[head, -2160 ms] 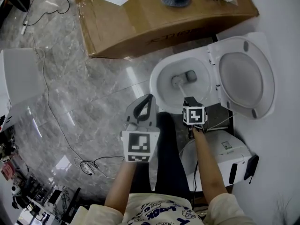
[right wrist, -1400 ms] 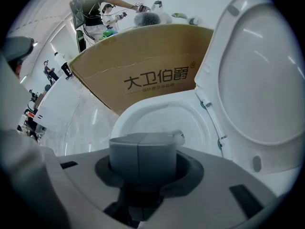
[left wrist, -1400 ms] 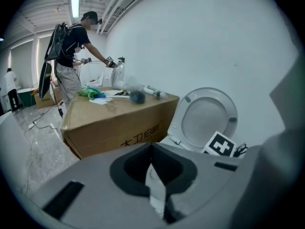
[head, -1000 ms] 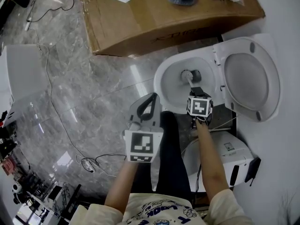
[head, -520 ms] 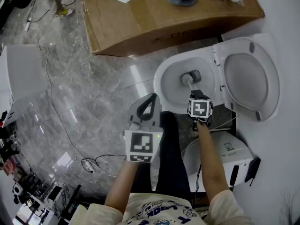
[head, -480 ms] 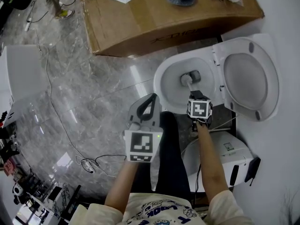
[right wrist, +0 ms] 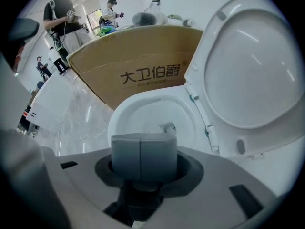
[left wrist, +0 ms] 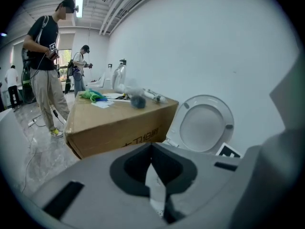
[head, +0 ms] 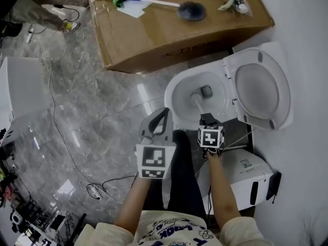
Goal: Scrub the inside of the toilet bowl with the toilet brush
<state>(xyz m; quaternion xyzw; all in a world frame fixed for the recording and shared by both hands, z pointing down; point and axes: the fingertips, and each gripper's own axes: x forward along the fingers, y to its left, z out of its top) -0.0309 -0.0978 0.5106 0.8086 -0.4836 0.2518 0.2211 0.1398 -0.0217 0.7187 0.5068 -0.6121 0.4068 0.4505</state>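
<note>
Scrubbing is judged under way and unfinished. The toilet bowl (head: 173, 94) stands open with its lid (head: 259, 88) raised, and the toilet brush (head: 200, 104) reaches inside it, head low on the inner wall beside the drain; no view shows how much surface has been covered. The right tongs (head: 207, 119) are clamped on the grey top of the brush handle, held over the near rim and angled down into the bowl. The left tongs (head: 160, 115) are closed on nothing and held idle above the floor, left of the bowl.

The white toilet brush (head: 199, 103) slants down into the open white toilet bowl (head: 170, 95), its head low inside.
</note>
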